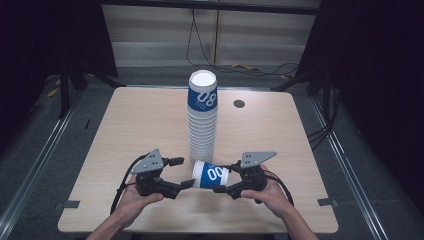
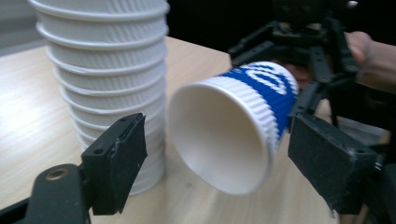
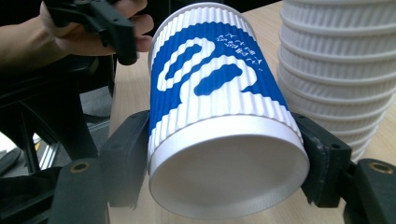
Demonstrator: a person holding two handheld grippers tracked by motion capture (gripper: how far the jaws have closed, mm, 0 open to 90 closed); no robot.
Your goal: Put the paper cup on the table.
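A lab-like recording bay; a bare wooden table [image 1: 140, 125] stands between dark curtains [image 1: 45, 45]; loose cables [image 1: 260, 67] trail beyond its far edge.

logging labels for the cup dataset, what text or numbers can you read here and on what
"08": large white digits on the blue band of the top cup of the cup stack.
"00", as it reads in the high view: on the single cup held by the right gripper; its shape is unclear in the right gripper view.
Small white print beside that mark: too small to read.

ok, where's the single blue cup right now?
High view: the blue cup lies on its side, near the table's front edge, clamped by the right gripper, just in front of the cup stack.
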